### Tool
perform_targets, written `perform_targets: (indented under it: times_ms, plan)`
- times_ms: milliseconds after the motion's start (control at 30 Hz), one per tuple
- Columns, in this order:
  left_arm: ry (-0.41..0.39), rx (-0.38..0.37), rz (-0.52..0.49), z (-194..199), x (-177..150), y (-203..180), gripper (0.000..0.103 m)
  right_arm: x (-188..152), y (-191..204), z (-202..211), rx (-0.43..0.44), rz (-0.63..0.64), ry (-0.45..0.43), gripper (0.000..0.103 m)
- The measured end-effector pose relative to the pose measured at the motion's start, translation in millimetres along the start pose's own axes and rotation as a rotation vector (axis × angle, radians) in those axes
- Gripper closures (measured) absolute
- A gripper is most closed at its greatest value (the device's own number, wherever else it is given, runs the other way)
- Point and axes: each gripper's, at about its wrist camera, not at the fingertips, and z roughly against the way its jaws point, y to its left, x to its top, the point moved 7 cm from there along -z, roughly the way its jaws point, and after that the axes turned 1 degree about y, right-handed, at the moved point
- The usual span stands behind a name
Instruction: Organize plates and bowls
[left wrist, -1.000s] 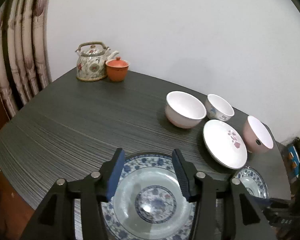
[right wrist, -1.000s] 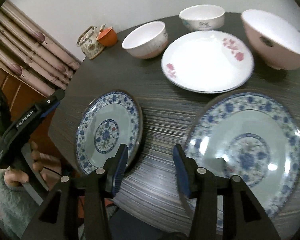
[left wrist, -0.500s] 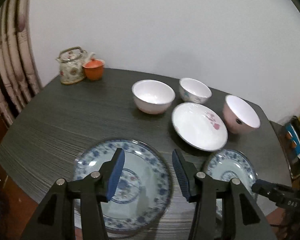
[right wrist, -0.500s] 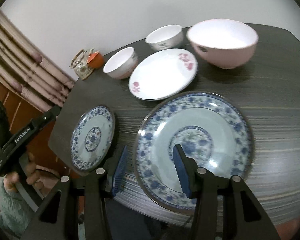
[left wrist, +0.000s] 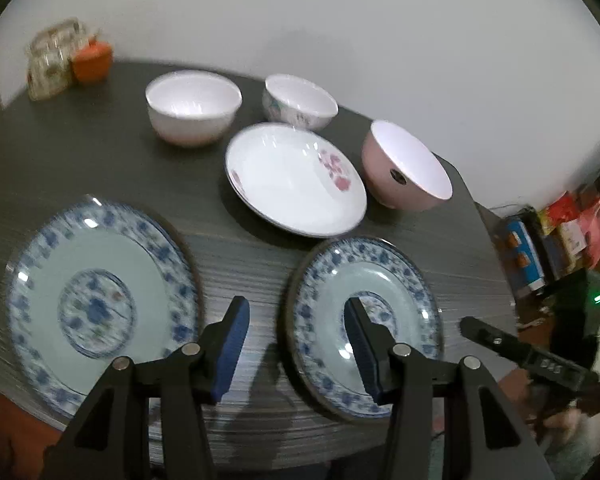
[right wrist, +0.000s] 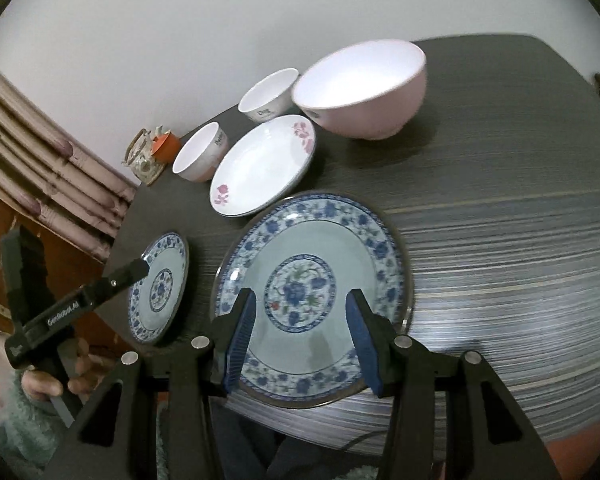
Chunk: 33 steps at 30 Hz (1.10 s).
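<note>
Right wrist alone shows curtain (right wrist: 48, 176); both grippers' fingers half-open, empty.

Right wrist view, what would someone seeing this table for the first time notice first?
Probably the two blue-patterned plates at the near edge of the dark table: one blue plate lies just beyond the open right gripper, the other blue plate sits to its left. Behind them stand a white flowered plate and a big pink bowl.
</note>
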Motion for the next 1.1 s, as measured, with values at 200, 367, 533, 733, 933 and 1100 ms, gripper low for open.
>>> perform_targets:
  times_ms: [200,367,533,733,933,1100]
  plan:
    - [0.101,-0.068,0.081,-20.5,-4.0,1.1,0.053,2.0,-28.9,-9.7,0.031,-0.091,0.035,0.059]
    - [0.169,-0.084,0.116,-37.1,-7.2,-1.8,0.053,1.8,-48.8,-14.6,0.051,-0.158,0.058,0.059]
    - [0.224,-0.093,0.154,-47.0,-11.1,1.0,0.053,-4.9,-64.3,-24.1,0.079,-0.227,0.102,0.06]
    - [0.262,-0.099,0.184,-55.5,-14.4,3.6,0.053,-9.6,-71.5,-30.7,0.091,-0.274,0.123,0.061]
    - [0.289,-0.095,0.219,-64.5,-16.4,8.8,0.053,-12.4,-67.9,-36.4,0.094,-0.265,0.136,0.061]
    - [0.301,-0.094,0.219,-71.9,-16.1,9.6,0.053,-10.4,-65.5,-36.3,0.099,-0.249,0.127,0.061]
